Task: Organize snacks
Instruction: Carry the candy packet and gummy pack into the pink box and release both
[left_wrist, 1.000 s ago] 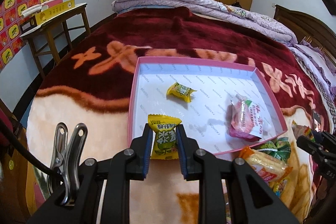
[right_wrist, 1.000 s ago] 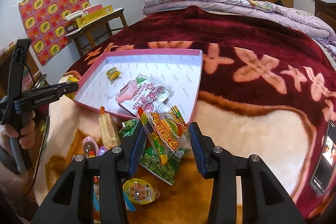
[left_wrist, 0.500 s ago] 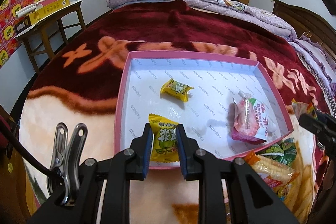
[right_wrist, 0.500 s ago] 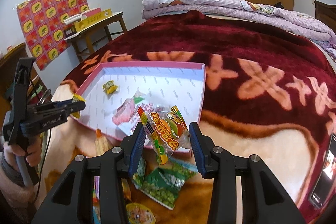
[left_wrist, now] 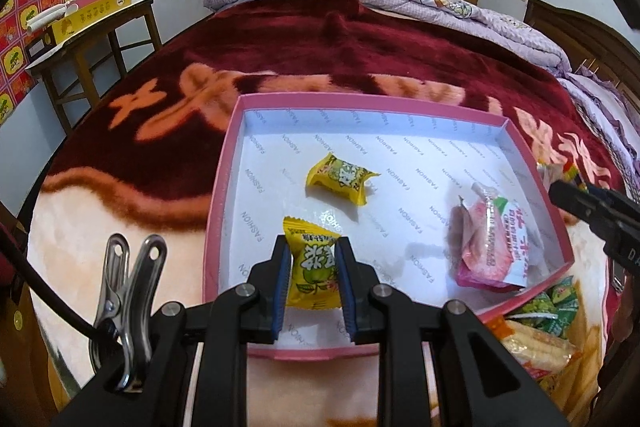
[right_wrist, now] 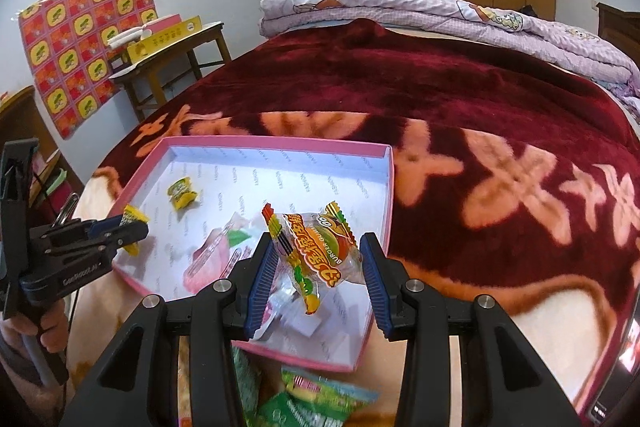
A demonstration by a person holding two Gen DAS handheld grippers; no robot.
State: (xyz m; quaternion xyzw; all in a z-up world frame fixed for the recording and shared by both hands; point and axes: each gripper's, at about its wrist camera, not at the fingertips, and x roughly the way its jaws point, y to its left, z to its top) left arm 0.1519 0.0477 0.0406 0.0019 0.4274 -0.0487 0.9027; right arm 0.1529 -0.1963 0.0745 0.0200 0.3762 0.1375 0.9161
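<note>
Both grippers moved over the pink tray (left_wrist: pixel 218 211) — left gripper (left_wrist: pixel 314 267) pinches crinkly yellow candy (left_wrist: pixel 312 261); right gripper (right_wrist: pixel 318 269) clamps glossy burger gummy packet (right_wrist: pixel 320 251), shown only by right wrist view.

The pink box (right_wrist: pixel 382 163) is the landmark. Its near wall is hidden behind the right gripper (right_wrist: pixel 318 277) in the right wrist view. Just below the box, the green snack bags (right_wrist: pixel 308 403) are cut off by the picture's bottom edge. Right of the box, a phone (right_wrist: pixel 624 359) is cut by the edge. Inside the box, the pink packet (right_wrist: pixel 216 255) looks blurry, its words too small to read.
</note>
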